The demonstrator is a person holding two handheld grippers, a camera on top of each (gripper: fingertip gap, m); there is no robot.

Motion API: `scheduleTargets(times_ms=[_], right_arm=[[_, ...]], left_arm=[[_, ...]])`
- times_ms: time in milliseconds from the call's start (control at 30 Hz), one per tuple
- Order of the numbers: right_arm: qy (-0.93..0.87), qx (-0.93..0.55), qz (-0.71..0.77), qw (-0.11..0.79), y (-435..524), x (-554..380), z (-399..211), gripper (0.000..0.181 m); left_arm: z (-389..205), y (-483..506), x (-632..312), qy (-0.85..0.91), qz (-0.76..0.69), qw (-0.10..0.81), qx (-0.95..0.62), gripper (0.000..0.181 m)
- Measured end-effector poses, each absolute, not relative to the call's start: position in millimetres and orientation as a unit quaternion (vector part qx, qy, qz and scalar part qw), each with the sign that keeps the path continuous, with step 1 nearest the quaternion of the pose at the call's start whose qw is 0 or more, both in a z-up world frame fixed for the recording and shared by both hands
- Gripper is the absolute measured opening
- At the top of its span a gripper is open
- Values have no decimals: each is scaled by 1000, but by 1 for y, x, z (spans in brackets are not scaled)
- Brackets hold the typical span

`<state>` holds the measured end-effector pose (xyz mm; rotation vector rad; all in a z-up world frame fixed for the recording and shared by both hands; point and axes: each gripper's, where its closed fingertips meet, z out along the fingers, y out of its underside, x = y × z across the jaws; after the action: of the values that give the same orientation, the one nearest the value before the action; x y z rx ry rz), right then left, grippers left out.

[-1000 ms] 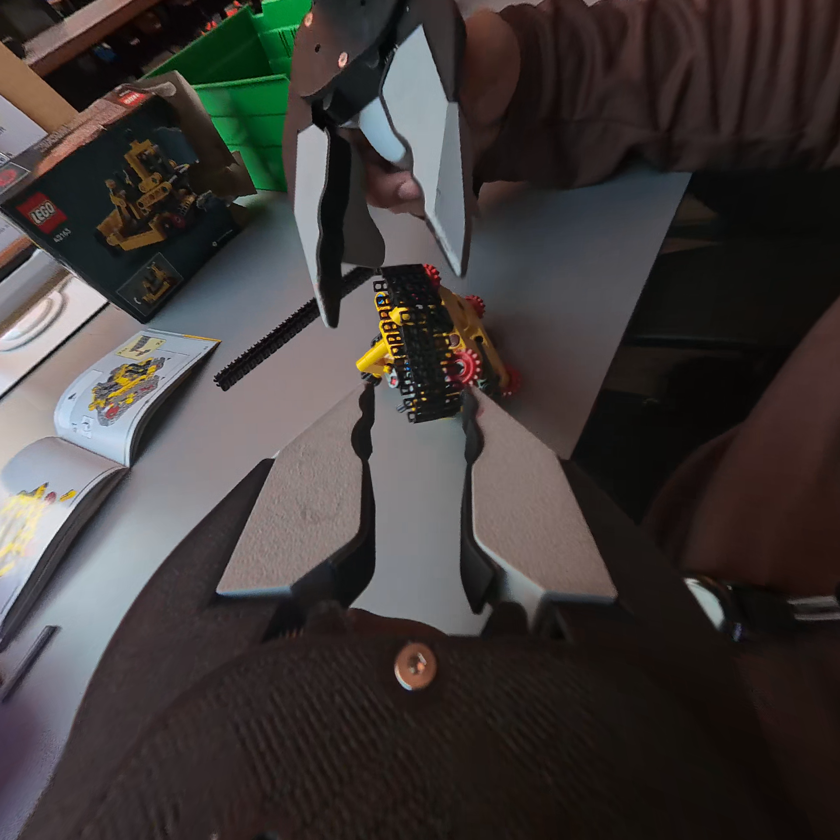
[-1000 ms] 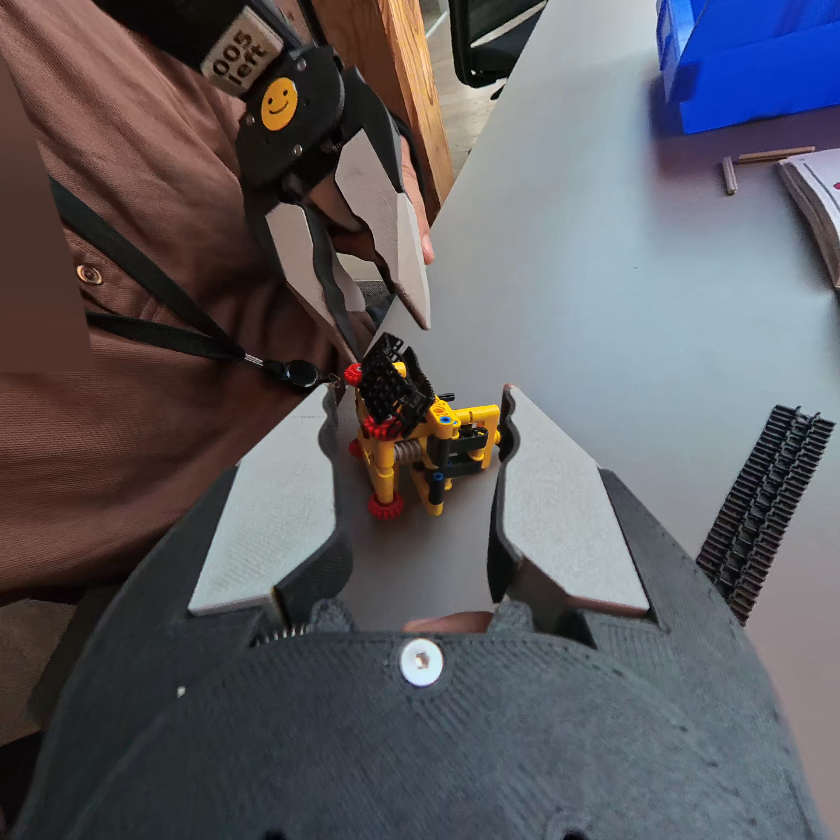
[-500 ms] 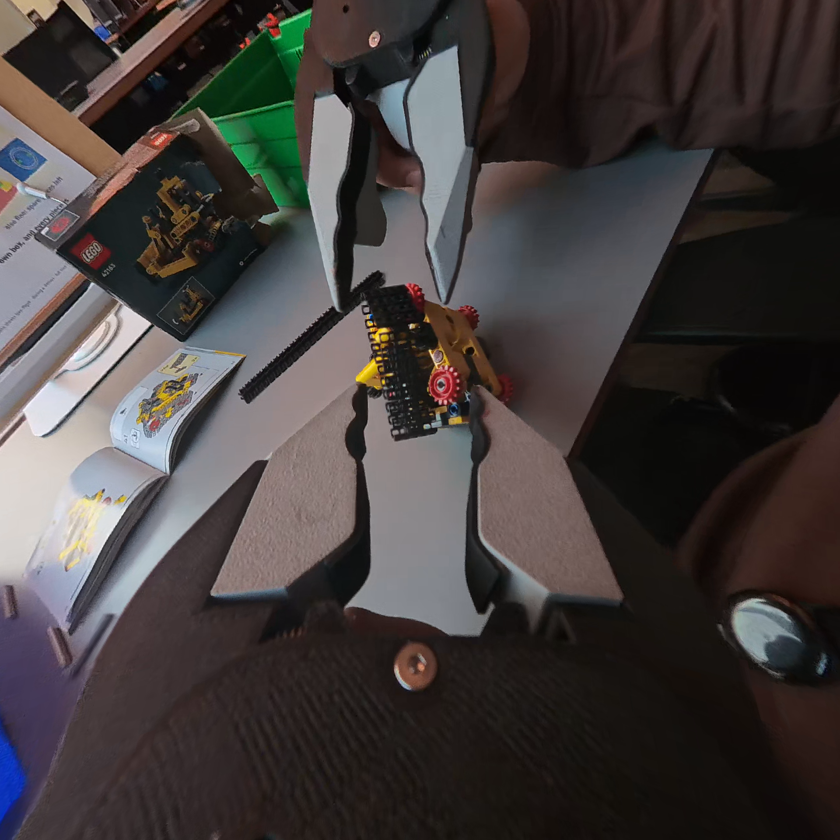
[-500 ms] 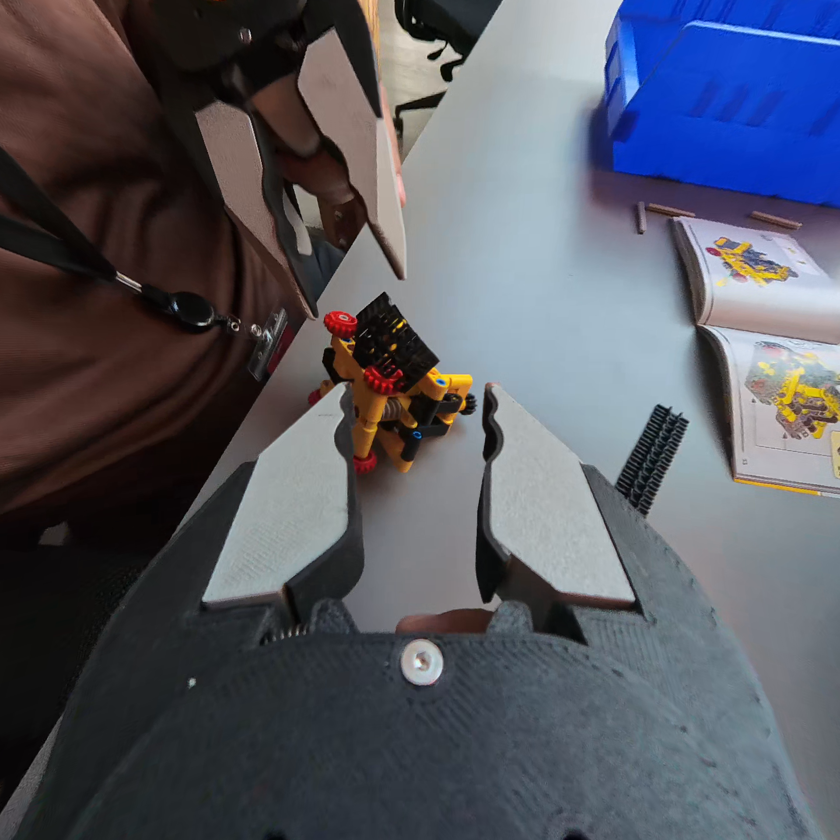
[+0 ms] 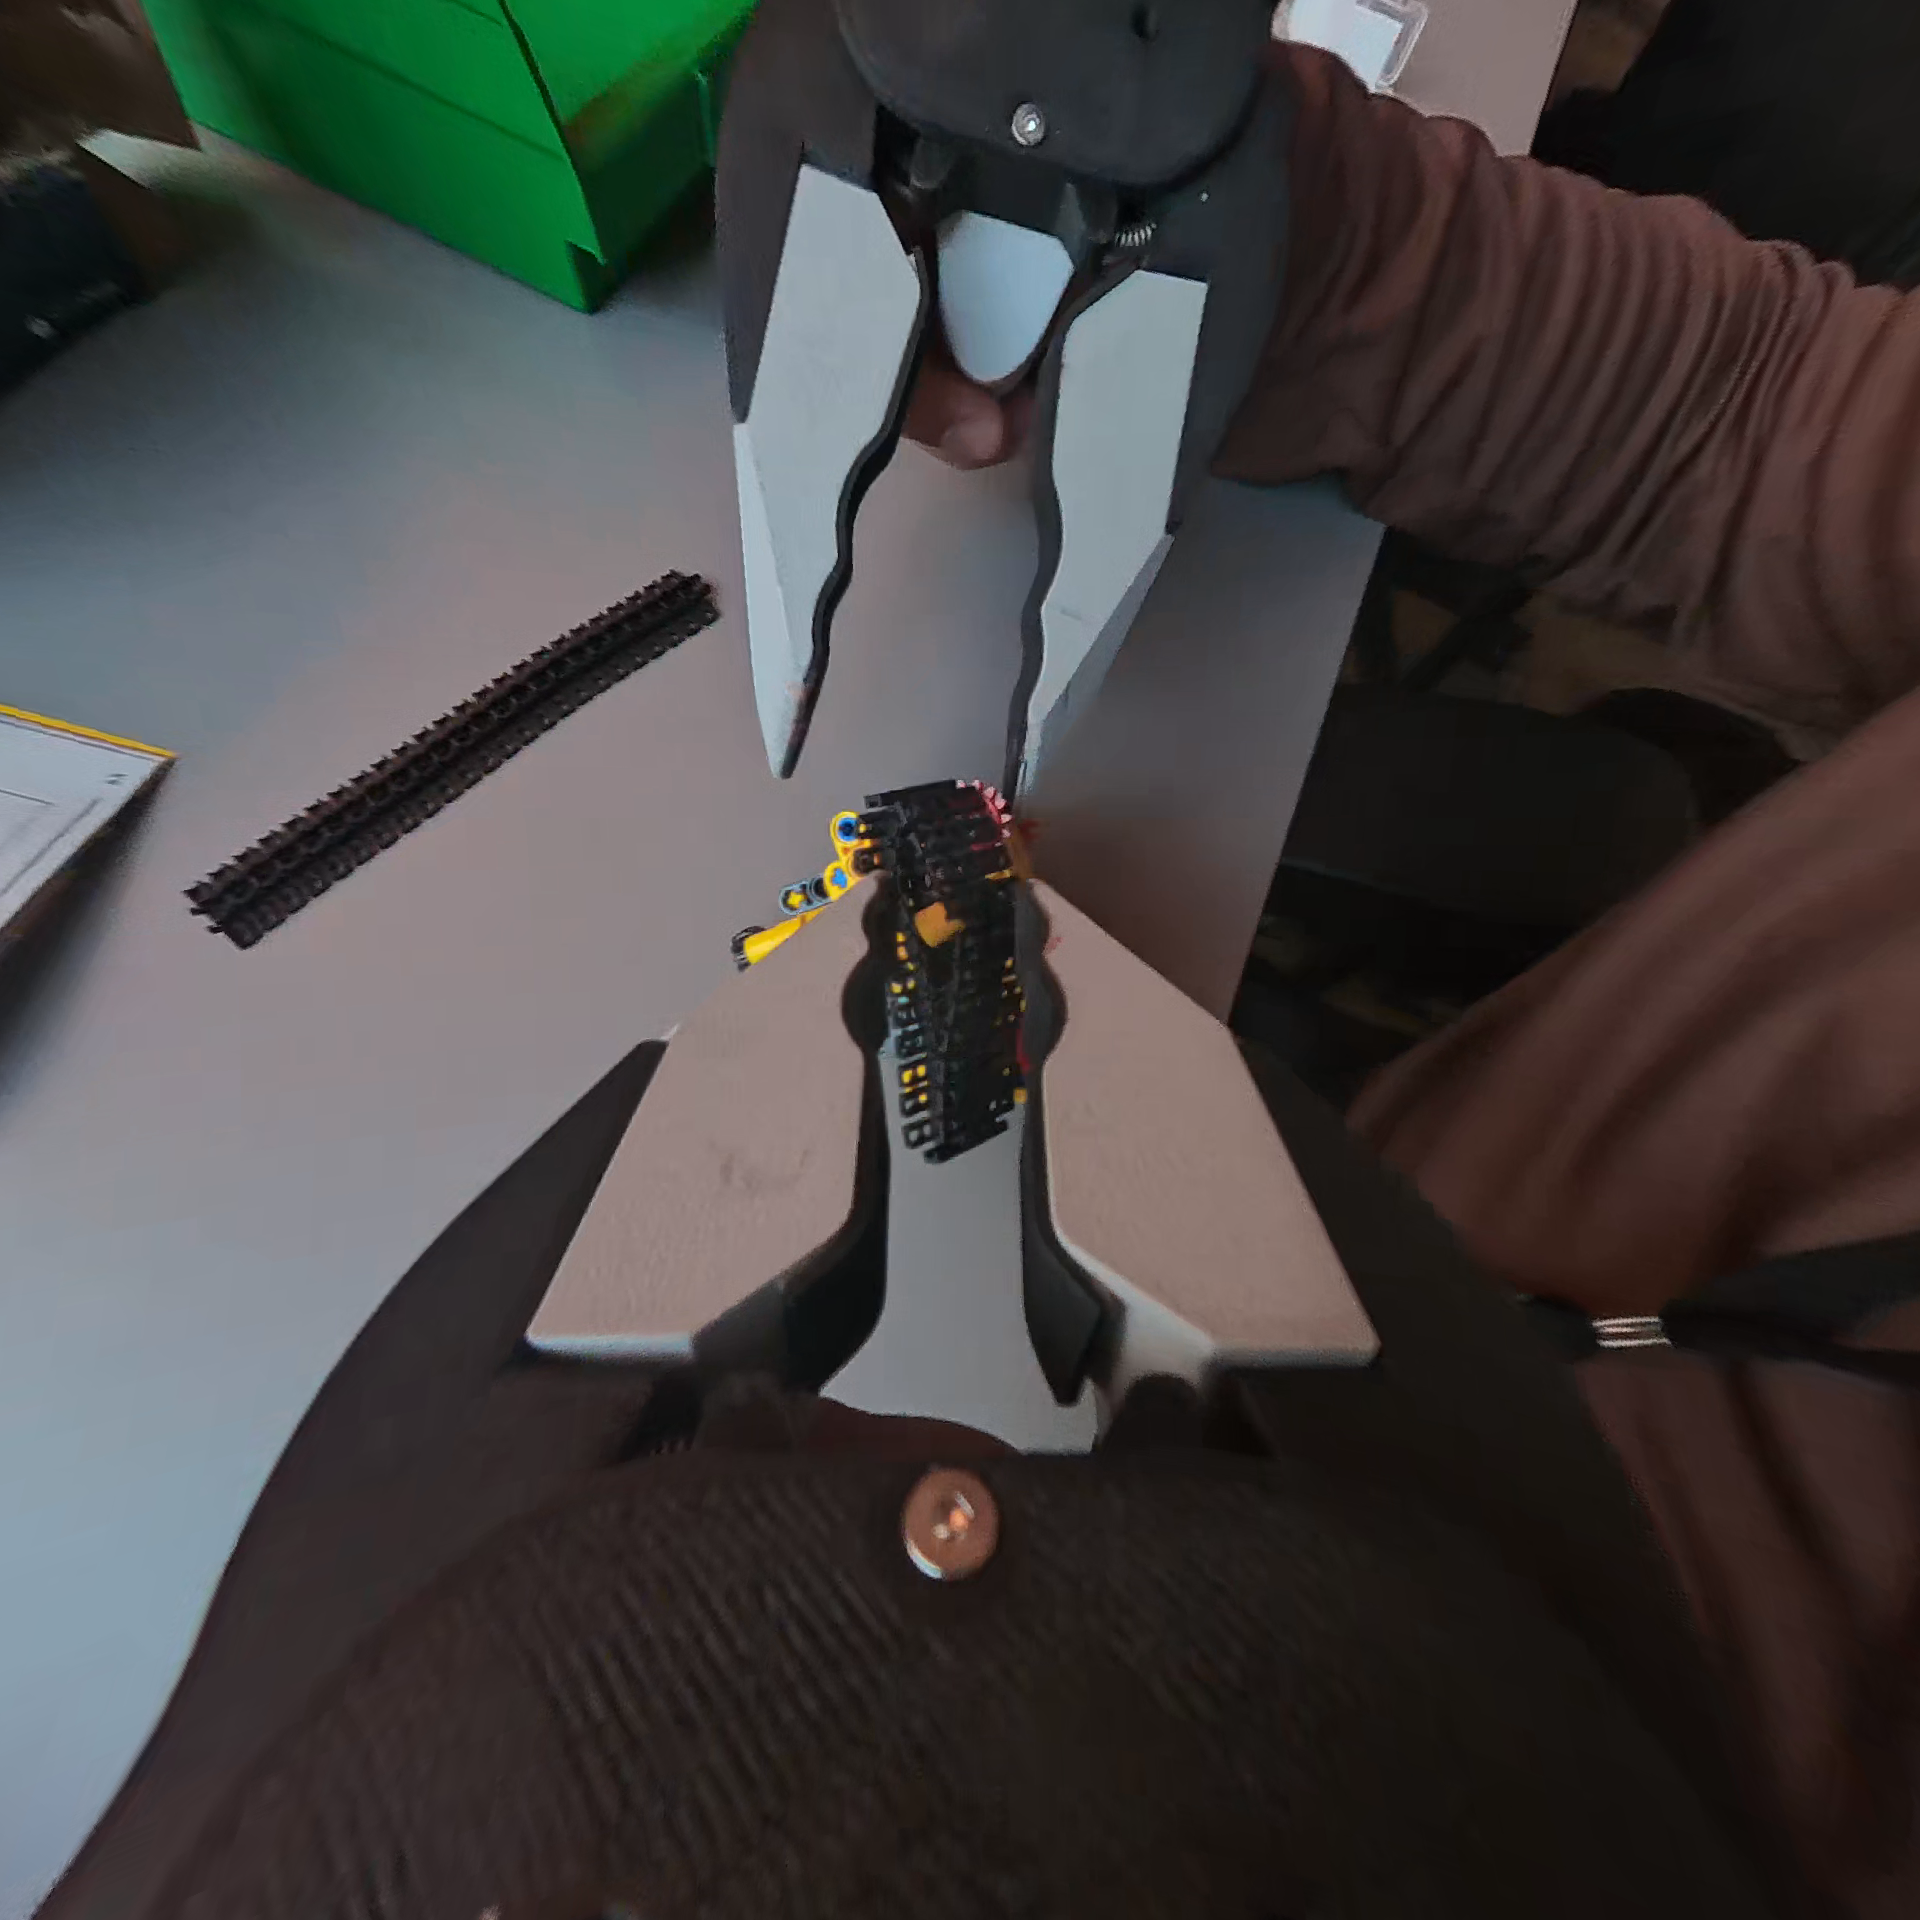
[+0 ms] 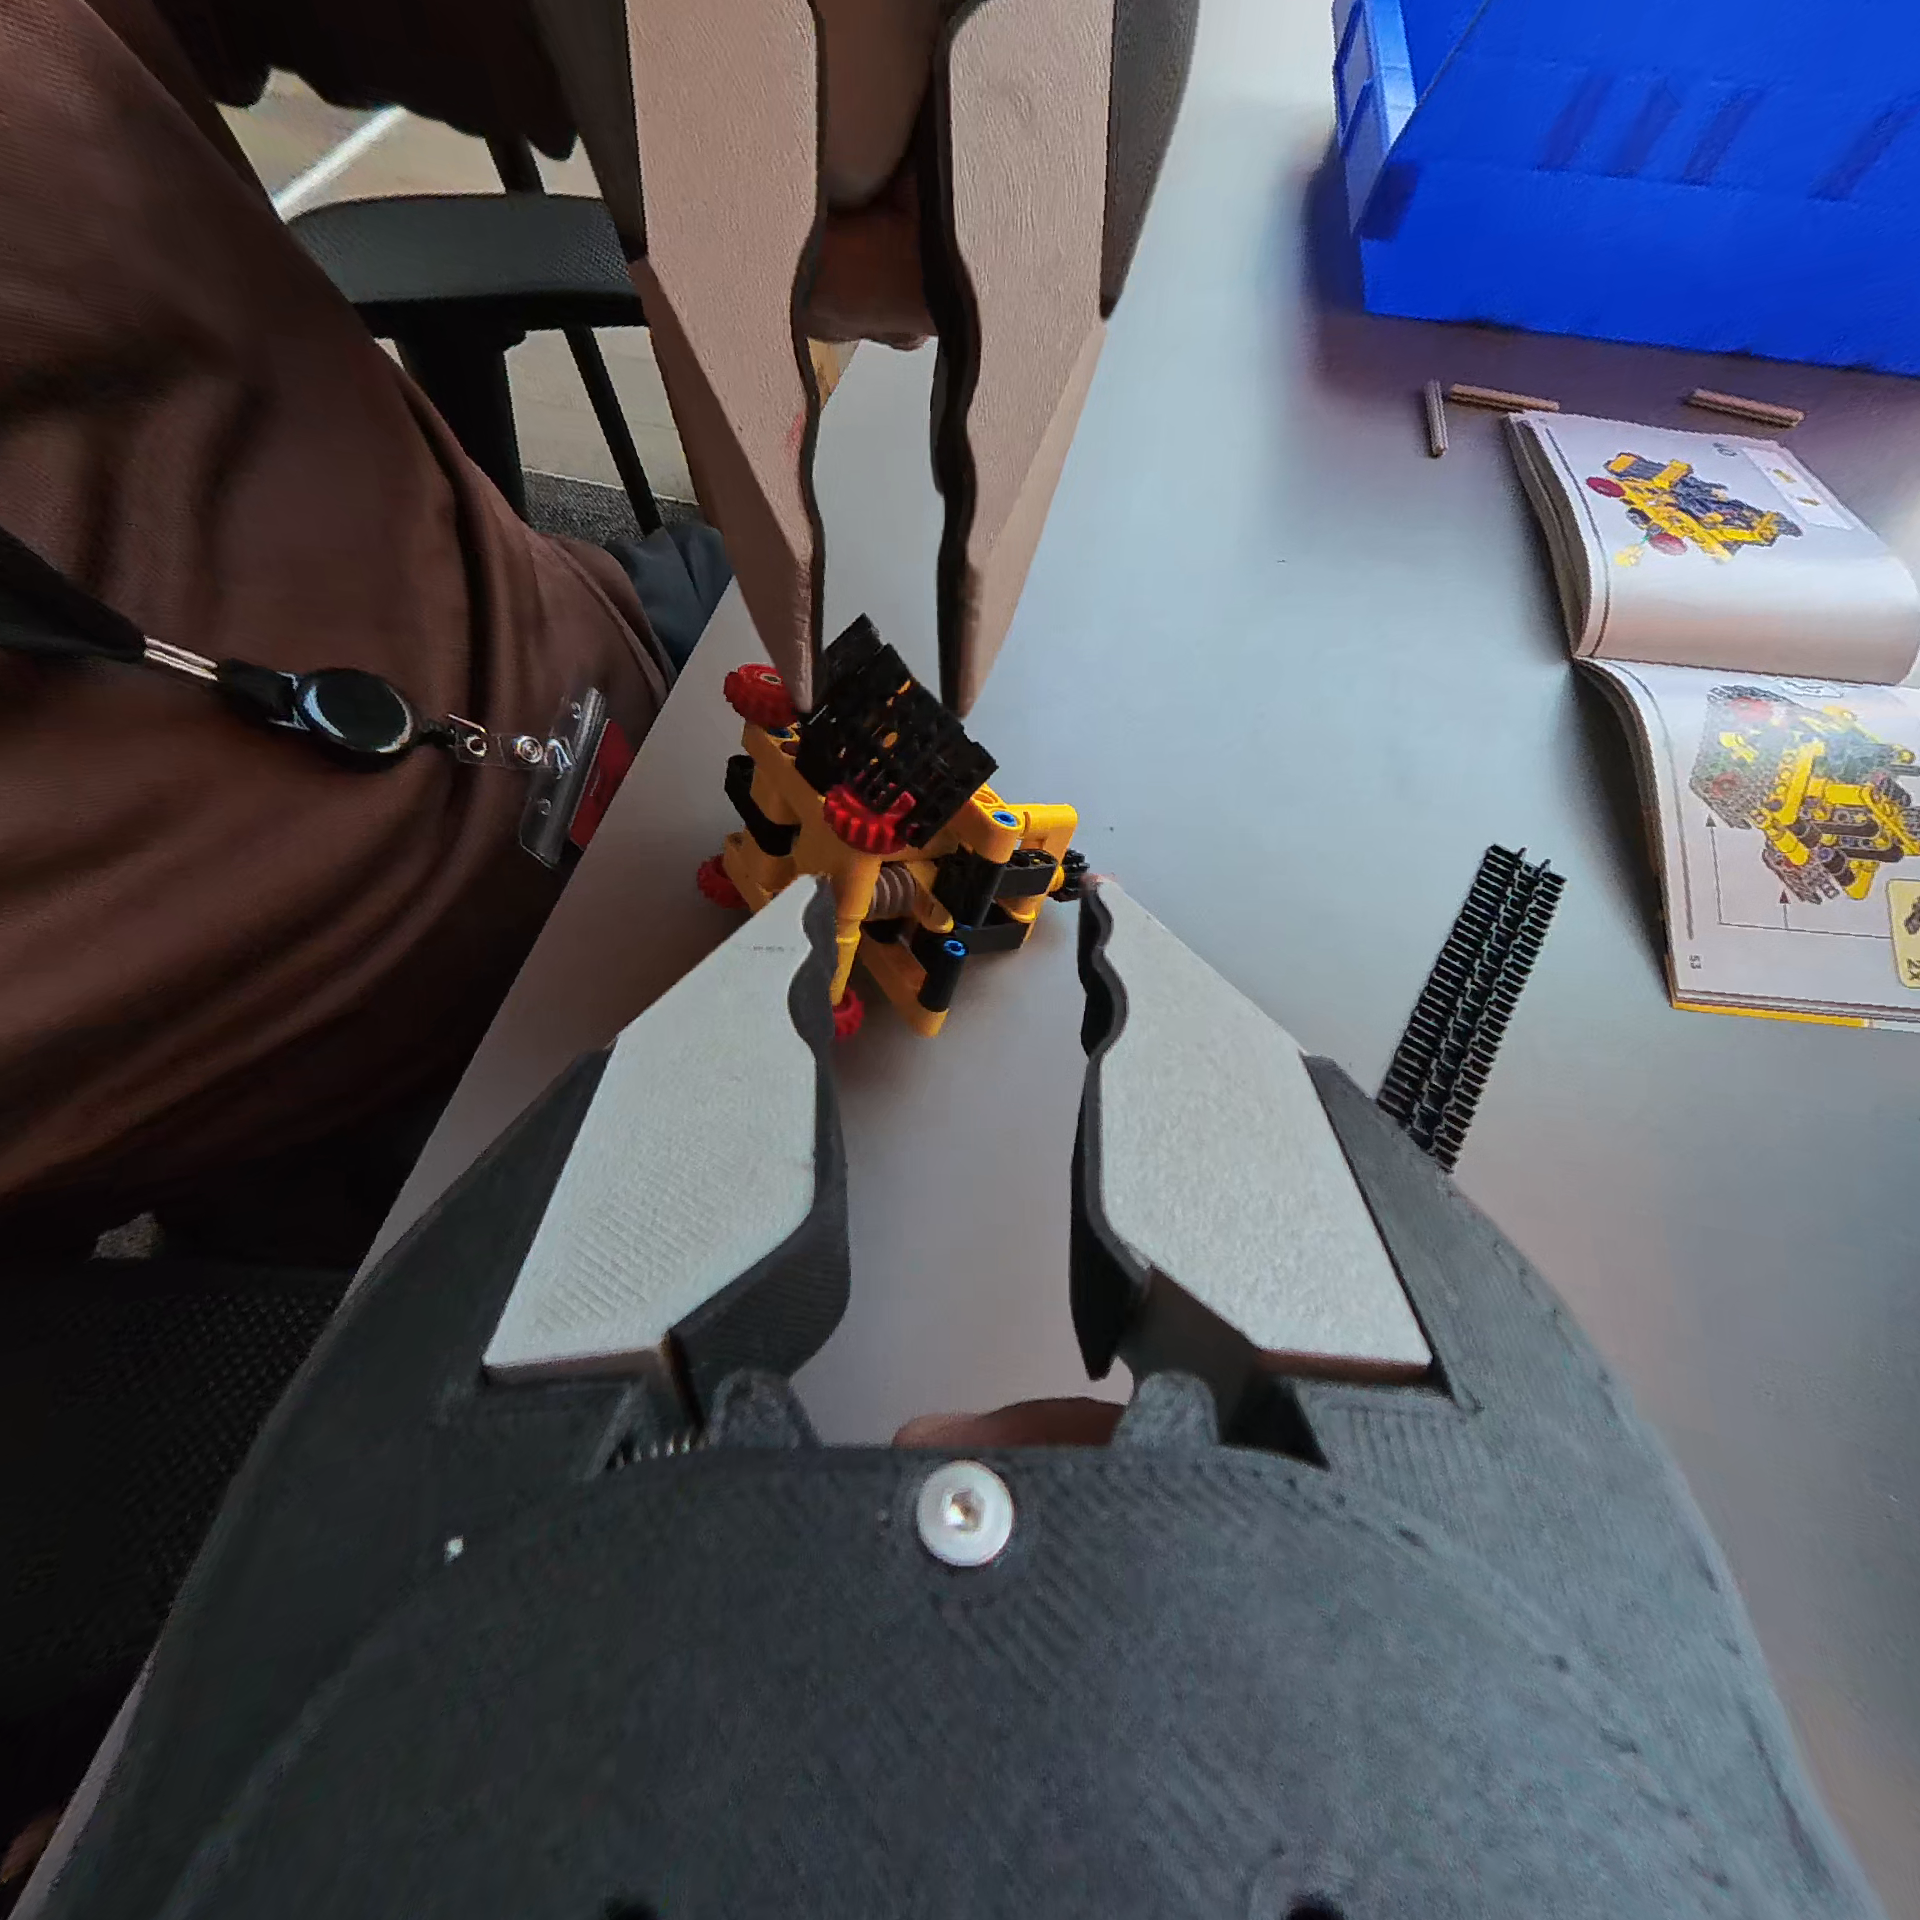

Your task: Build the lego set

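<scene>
Two grippers meet over the knobbly yellow-and-black lego model [image 6: 894,831] at frame centre, near the smooth grey table [image 6: 1247,675] edge. Left gripper [image 5: 951,914] pinches its ribbed black track; right gripper [image 6: 951,904] gapes, empty.

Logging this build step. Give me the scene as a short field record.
model: yellow lego vehicle, tilted on the grey table near its edge
left gripper: jaws closed on the black track wrapped over the model's top
right gripper: jaws open, straddling the model's lower end, gripping nothing
spare part: loose track strip, lying flat, apart from the model
reference: instruction booklet, open
bins: blue bin behind the booklet; green bin at the far edge
</scene>
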<state>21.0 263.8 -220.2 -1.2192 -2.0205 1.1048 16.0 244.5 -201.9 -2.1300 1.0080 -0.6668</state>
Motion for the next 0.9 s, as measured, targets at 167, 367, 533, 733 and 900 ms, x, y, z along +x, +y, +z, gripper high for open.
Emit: scheduleTargets(times_ms=[167,367,533,733,900], right_arm=[[-740,-462,422,246,260,18,-225,37],[-730,-467,431,249,261,17,-222,26],[-722,-473,445,240,260,14,-222,28],[-727,-454,446,257,254,12,-220,17],[-723,-459,450,254,258,13,-220,9]], left_arm=[[-195,247,24,385,-272,342,-813,2],[-197,245,27,395,-257,324,-821,1],[-205,242,21,395,-238,309,-832,3],[-203,248,19,390,-225,314,-836,5],[-196,248,16,400,-211,319,-833,18]])
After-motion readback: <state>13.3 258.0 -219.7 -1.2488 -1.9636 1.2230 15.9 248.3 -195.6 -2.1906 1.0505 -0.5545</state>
